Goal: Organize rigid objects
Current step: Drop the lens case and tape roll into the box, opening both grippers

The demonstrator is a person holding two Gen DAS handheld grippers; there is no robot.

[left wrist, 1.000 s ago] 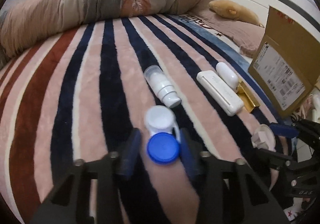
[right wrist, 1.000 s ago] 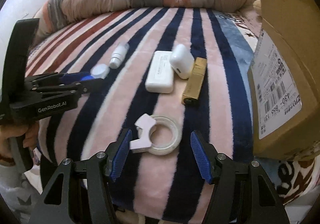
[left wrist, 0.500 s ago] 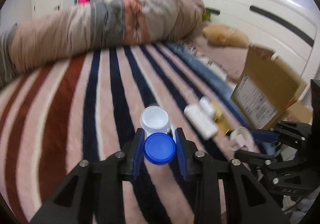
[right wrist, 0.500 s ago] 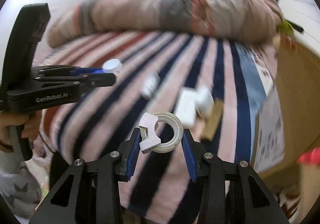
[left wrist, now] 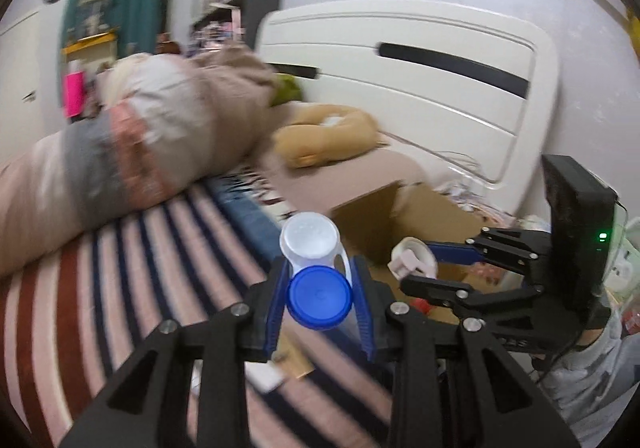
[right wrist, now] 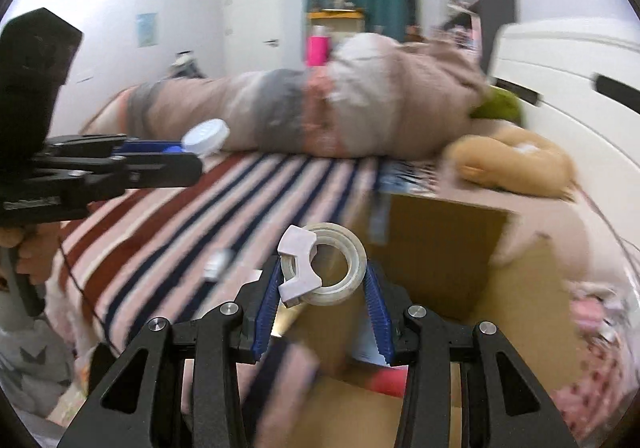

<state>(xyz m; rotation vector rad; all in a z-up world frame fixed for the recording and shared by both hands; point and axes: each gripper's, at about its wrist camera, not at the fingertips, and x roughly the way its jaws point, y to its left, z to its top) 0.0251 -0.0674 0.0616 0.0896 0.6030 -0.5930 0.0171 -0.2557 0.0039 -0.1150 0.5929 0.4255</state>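
Observation:
My left gripper (left wrist: 318, 298) is shut on a contact lens case (left wrist: 316, 268) with one blue cap and one white cap, held in the air above the striped blanket (left wrist: 120, 288). My right gripper (right wrist: 322, 286) is shut on a clear tape roll with a white dispenser clip (right wrist: 324, 268), held over the open cardboard box (right wrist: 436, 248). In the left wrist view the right gripper (left wrist: 416, 266) and its tape roll (left wrist: 412, 256) hang over the box (left wrist: 420, 208). In the right wrist view the left gripper (right wrist: 176, 156) with the case (right wrist: 206, 136) is at the left.
A rolled quilt (left wrist: 120, 152) lies across the far side of the bed. A tan plush toy (left wrist: 324, 140) lies by the white headboard (left wrist: 420, 68). A small white object (right wrist: 218, 264) still lies on the blanket (right wrist: 180, 216). The frames are motion-blurred.
Both grippers closed on their objects, the left on the lens case and the right on the tape roll, lifted them off the blanket and swung right toward the cardboard box.

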